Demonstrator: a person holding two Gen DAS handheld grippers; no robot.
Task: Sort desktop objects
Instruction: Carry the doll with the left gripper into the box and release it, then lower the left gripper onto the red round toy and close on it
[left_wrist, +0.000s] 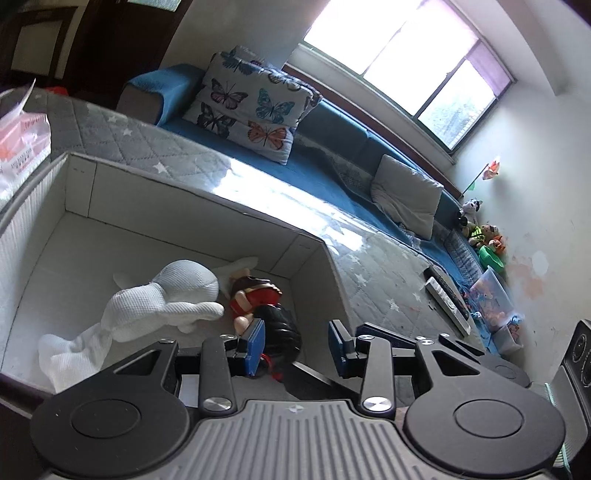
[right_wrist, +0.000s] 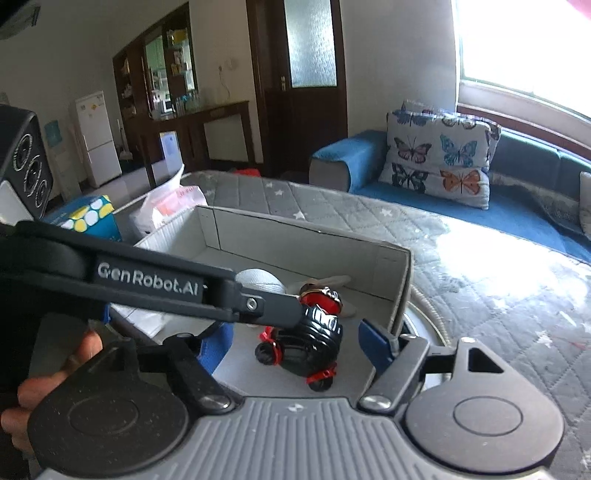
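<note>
An open grey box (left_wrist: 184, 210) holds a white plush rabbit (left_wrist: 166, 295) and a doll (left_wrist: 258, 295) in red with puffy black trousers. My left gripper (left_wrist: 297, 343) hangs over the box's near corner, open; its left blue pad is beside the doll's black legs and the other pad stands apart. In the right wrist view the doll (right_wrist: 317, 332) lies on the floor of the box (right_wrist: 295, 240) between the wide blue pads of my right gripper (right_wrist: 295, 347), neither pad pressing on it. One finger of the left gripper (right_wrist: 236, 295) crosses that view and reaches the doll's trousers. The rabbit (right_wrist: 258, 280) shows behind it.
The box stands on a grey quilted cloth with stars (left_wrist: 369, 273). Two remotes (left_wrist: 447, 295) lie to its right, a plastic bag (left_wrist: 22, 140) and a dotted blue box (right_wrist: 88, 218) to its left. A speaker (right_wrist: 26, 158), a blue sofa with a butterfly cushion (right_wrist: 439, 158) and a person's hand (right_wrist: 55, 387) are in view.
</note>
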